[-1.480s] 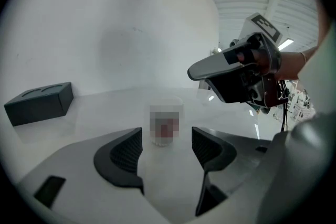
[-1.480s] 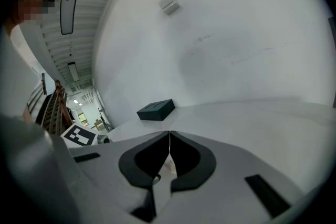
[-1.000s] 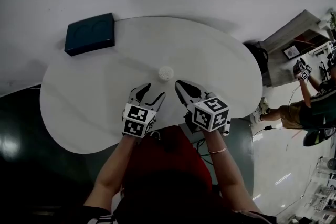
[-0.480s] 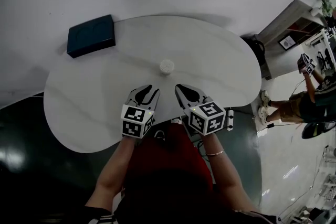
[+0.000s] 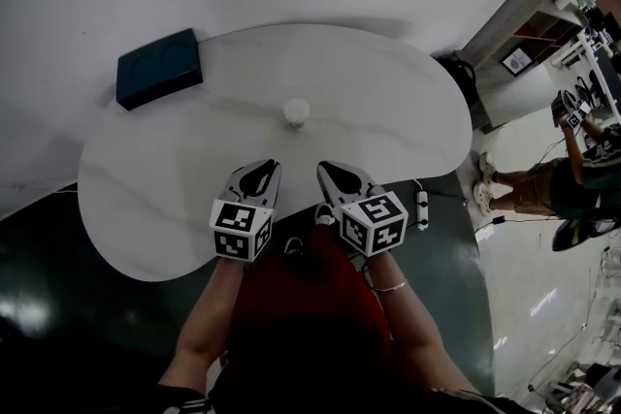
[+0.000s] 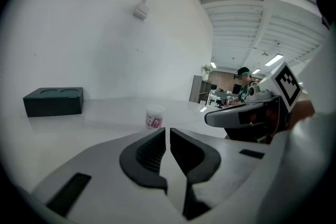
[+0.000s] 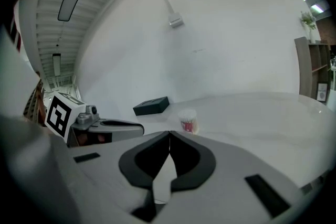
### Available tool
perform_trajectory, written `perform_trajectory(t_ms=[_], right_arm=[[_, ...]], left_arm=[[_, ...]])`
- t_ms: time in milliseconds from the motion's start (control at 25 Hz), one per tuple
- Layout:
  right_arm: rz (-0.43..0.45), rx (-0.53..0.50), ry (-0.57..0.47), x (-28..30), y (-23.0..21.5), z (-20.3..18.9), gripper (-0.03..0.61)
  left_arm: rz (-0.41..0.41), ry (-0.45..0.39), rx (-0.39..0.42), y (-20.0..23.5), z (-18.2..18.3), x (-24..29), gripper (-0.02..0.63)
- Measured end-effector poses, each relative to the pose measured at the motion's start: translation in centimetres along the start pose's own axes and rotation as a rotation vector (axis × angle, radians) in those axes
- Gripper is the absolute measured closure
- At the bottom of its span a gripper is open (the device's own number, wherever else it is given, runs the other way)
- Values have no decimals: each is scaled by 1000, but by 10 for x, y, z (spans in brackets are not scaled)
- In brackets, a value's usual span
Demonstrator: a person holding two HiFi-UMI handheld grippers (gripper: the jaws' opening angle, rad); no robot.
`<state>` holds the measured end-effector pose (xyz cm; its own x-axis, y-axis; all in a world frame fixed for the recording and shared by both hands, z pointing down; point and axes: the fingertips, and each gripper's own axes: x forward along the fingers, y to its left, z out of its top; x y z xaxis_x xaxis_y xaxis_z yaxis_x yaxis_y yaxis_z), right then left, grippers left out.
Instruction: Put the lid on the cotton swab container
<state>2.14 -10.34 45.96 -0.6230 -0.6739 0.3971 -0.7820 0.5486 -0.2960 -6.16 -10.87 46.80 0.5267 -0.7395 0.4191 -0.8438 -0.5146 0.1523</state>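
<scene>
We see the cotton swab container (image 5: 296, 112) standing upright near the middle of the white table (image 5: 408, 111), a small round tub with a white top and a red label on its side. We cannot tell whether a lid sits on it.

Below it in the head view, toward the near edge of the table, both grippers point up the frame at it, and neither touches it. The left gripper (image 5: 266, 167) lies lower left of the container and the right gripper (image 5: 326, 168) lower right, so the tub stands beyond the gap between their tips.

In the left gripper view the container shows just above the jaw tips and a little left of them, on bare table. Those jaws have just been closing and now stand all but together, a thin slit between them with nothing in it. In the right gripper view the tub stands above and slightly right of the tips, and that gripper's jaws meet on nothing.

A dark blue box (image 5: 160, 68) sits at the table's upper left edge, well apart from the container.
</scene>
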Motion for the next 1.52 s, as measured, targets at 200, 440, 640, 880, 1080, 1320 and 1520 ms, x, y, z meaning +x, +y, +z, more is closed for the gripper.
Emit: perform_trajectory(t_ms=[200, 440, 640, 880, 1080, 1320, 1520], right_arm=[[-21, -19, -18, -15, 8, -7, 563], [-48, -43, -31, -31, 14, -7, 564], [-70, -57, -13, -38, 15, -14, 564], [-86, -43, -10, -41, 13, -18, 565], [-81, -41, -2, -43, 12, -22, 564], [-54, -56, -8, -46, 12, -21, 565], [-43, -57, -21, -59, 10, -20, 565]], left_arm=[[-13, -6, 2, -9, -1, -15, 576], [-22, -20, -13, -15, 1, -30, 578], [-28, -23, -23, -18, 2, -35, 578], [-33, -13, -23, -22, -2, -35, 578], [-29, -14, -25, -26, -4, -37, 578], [1, -14, -21, -29, -7, -45, 580], [29, -14, -28, -36, -10, -52, 581]])
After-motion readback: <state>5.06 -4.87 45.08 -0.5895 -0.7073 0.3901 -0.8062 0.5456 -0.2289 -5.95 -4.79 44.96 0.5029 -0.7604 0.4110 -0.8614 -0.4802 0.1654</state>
